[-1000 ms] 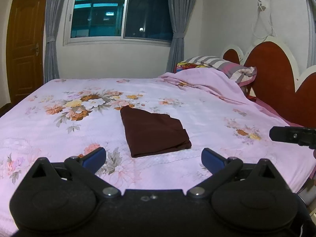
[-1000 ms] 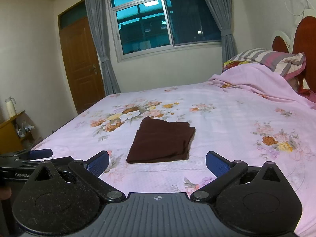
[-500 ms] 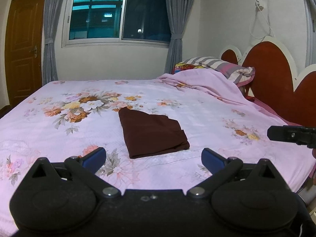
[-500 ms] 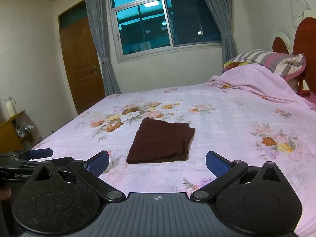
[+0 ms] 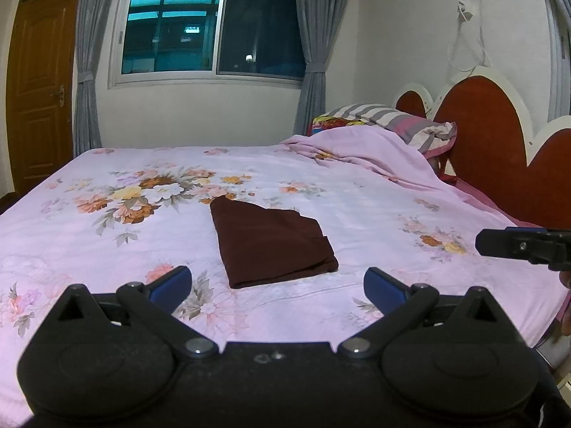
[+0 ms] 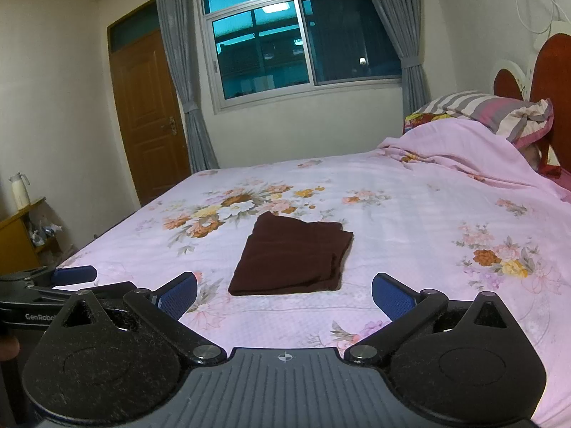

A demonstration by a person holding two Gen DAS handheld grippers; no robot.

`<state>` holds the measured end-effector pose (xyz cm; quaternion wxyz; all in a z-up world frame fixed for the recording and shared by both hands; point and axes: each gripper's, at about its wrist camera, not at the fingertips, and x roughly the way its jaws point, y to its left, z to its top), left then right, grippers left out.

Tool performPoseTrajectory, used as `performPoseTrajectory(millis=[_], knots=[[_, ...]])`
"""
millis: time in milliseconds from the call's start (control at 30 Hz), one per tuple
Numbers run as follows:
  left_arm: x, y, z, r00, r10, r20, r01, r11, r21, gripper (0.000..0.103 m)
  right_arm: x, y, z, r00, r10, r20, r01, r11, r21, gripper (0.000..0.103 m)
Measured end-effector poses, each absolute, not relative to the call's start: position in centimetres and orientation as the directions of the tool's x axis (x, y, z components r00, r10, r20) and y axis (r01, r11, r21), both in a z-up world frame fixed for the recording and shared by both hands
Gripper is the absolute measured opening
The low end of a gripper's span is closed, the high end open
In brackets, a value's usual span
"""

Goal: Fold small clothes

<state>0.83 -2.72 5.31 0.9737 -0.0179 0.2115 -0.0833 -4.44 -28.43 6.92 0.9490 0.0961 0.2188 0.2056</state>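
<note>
Left gripper [image 5: 277, 287] and right gripper [image 6: 284, 296] both gape wide (holding nothing), short of the folded brown garment [image 5: 271, 244] on the bed [image 5: 374, 192].

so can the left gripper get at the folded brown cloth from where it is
Probably yes. The left gripper is open and empty, and the folded brown cloth lies flat on the bedspread just ahead of it, with only bare bedspread between. The right gripper is off to the side.

One folded brown garment [image 5: 271, 244], two grippers [image 5: 276, 283] [image 6: 283, 294], one bed [image 5: 357, 192], one window [image 5: 210, 28], one door [image 6: 150, 114]
</note>
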Motion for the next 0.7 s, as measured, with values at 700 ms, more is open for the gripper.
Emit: performPoseTrajectory(millis=[700], knots=[[0.95,-2.79,4.83,0.909,-0.195,-0.369,0.181,0.981,-0.073,0.103,-4.26,-28.48,6.62,0.820,0.423,-0.385,-0.341,0.902,0.265,0.103]])
